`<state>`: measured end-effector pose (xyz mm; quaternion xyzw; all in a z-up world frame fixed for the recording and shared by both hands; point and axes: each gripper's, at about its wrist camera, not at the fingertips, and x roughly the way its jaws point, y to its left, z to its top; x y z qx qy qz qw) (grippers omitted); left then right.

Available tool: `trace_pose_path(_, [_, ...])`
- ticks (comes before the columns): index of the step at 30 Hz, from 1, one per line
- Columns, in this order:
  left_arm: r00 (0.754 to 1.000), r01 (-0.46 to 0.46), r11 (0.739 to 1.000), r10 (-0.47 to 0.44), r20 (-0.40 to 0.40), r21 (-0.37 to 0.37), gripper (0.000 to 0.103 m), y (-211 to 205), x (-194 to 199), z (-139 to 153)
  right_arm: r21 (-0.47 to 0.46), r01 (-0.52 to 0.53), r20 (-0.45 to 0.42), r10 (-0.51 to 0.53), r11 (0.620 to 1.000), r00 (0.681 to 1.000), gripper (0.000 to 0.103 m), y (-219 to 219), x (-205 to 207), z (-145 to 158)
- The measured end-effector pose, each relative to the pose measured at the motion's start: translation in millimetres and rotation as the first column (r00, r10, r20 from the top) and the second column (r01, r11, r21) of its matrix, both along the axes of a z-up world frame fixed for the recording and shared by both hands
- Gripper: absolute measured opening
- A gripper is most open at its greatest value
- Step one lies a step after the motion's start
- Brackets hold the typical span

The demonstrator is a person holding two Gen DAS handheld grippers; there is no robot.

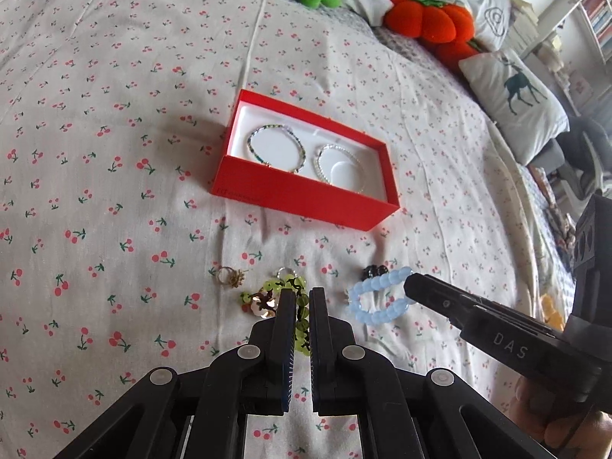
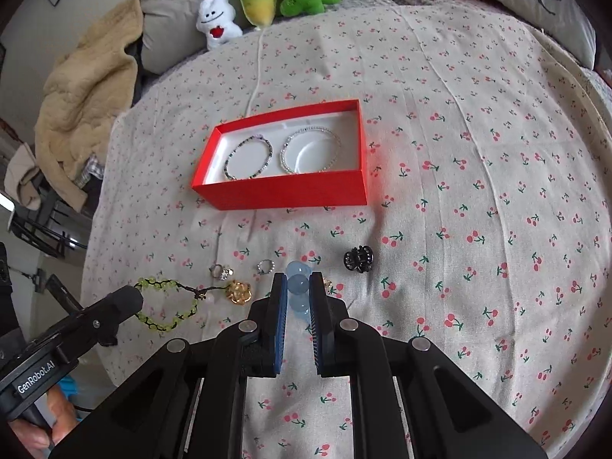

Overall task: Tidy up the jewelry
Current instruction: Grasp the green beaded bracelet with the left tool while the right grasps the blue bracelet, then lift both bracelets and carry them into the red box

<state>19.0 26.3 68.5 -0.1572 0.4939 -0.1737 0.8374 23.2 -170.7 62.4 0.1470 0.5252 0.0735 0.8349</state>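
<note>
Left gripper (image 1: 302, 298): clamped on green bracelet (image 2: 168, 302), lower centre.
Right gripper (image 2: 298, 287): clamped on blue bracelet (image 1: 376, 300).
Advice: lift both clear, then lower into the red box (image 2: 283, 191).

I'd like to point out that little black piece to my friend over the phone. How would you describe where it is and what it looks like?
Find the red box on the cherry-print bedspread. On the near side of it lies a row of loose jewelry; the black claw hair clip sits at the row's right end, just past the pale blue bead bracelet. It is the only black, toothed piece there.
</note>
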Motion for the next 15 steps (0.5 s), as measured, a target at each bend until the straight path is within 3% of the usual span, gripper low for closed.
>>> trace_pose_path(15, [0.993,-0.06,0.994,0.069,0.098,-0.091,0.001,-5.6,36.2,19.9,0.037,0.028,0.15,-0.034,0.999,0.988,0.012,10.4,18.6,42.3])
